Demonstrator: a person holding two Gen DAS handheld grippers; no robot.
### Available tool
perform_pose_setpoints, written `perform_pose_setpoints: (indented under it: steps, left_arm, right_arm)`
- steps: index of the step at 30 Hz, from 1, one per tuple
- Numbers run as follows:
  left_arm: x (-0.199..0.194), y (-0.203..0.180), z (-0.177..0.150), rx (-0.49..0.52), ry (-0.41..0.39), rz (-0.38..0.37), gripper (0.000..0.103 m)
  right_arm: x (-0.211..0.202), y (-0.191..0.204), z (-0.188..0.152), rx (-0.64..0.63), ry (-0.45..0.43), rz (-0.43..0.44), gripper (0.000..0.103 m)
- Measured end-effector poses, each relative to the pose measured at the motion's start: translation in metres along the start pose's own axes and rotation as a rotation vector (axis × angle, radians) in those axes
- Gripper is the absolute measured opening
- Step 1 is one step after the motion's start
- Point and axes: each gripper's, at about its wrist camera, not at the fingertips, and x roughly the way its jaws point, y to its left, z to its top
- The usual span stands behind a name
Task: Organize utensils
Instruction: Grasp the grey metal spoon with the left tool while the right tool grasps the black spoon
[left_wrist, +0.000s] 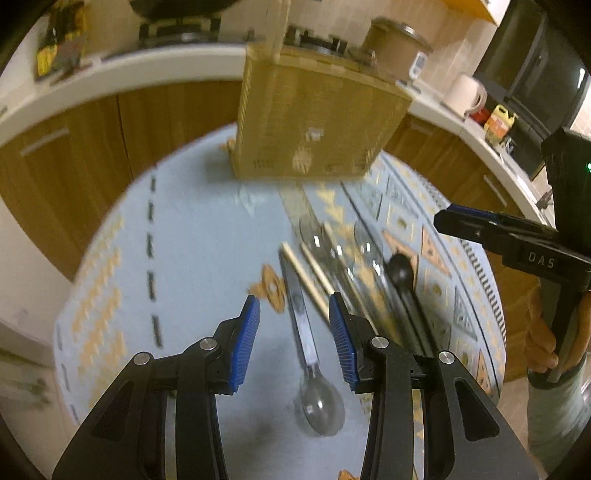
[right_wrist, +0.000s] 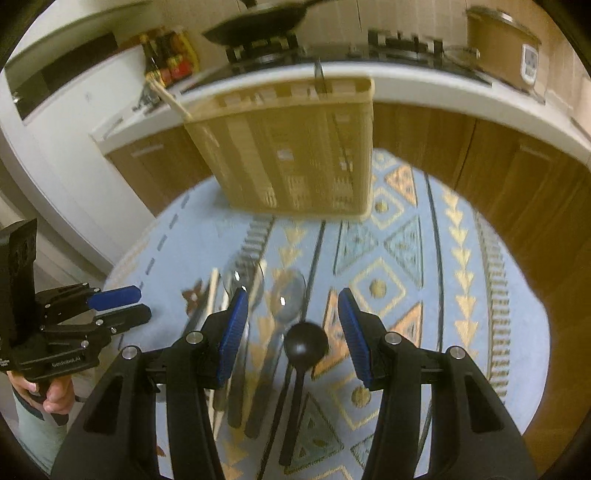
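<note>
A: Beige slatted plastic utensil caddy (right_wrist: 291, 155) stands at the far end of the round table under its pale blue patterned cloth (right_wrist: 424, 258). One pale wooden chopstick (right_wrist: 170, 100) and a thin metal handle (right_wrist: 319, 77) poke out of its top, so I judge a little is sorted already.

B: Most is left, though. A black plastic spoon (right_wrist: 306, 341), clear plastic spoons (right_wrist: 290, 295), more chopsticks and dark handles lie side by side on the cloth, near the front edge.

A: And the tongs?

B: Right gripper (right_wrist: 291, 332) is spread, nothing pinched, the black spoon's bowl below the gap. Left gripper (left_wrist: 293, 332) is spread too, hanging above a steel-handled clear spoon (left_wrist: 314, 369), not touching as far as I can tell.

A: What does each view add?

B: Only the left wrist shows that separate spoon lying whole. Only the right wrist shows what sits inside the caddy's top.
</note>
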Motion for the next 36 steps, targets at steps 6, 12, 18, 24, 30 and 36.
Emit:
perform_pose_setpoints:
  steps: [6,12,18,24,30,36]
  left_arm:
    - [0.025,-0.008,-0.009,0.026,0.106,-0.001,0.038]
    - [0.039,-0.015,-0.014,0.064,0.148,0.039,0.035]
    - [0.05,-0.017,-0.014,0.067,0.16,0.061,0.03]
    - [0.058,-0.028,-0.011,0.102,0.144,0.14,0.024]
    - [0.06,-0.024,-0.008,0.089,0.119,0.177,0.01]
    - [0.05,-0.002,-0.01,-0.019,0.083,0.15,0.01]
  right_arm:
    - [0.027,-0.013,-0.016,0.043,0.134,0.013,0.047]
    - [0.041,-0.01,-0.035,0.013,0.195,-0.009,0.047]
    - [0.05,0.003,-0.05,-0.047,0.224,-0.057,0.039]
    - [0.053,0.021,-0.058,-0.138,0.207,-0.152,0.025]
    - [0.053,0.019,-0.058,-0.138,0.201,-0.147,0.006]
    - [0.046,0.001,-0.055,-0.103,0.186,-0.158,0.005]
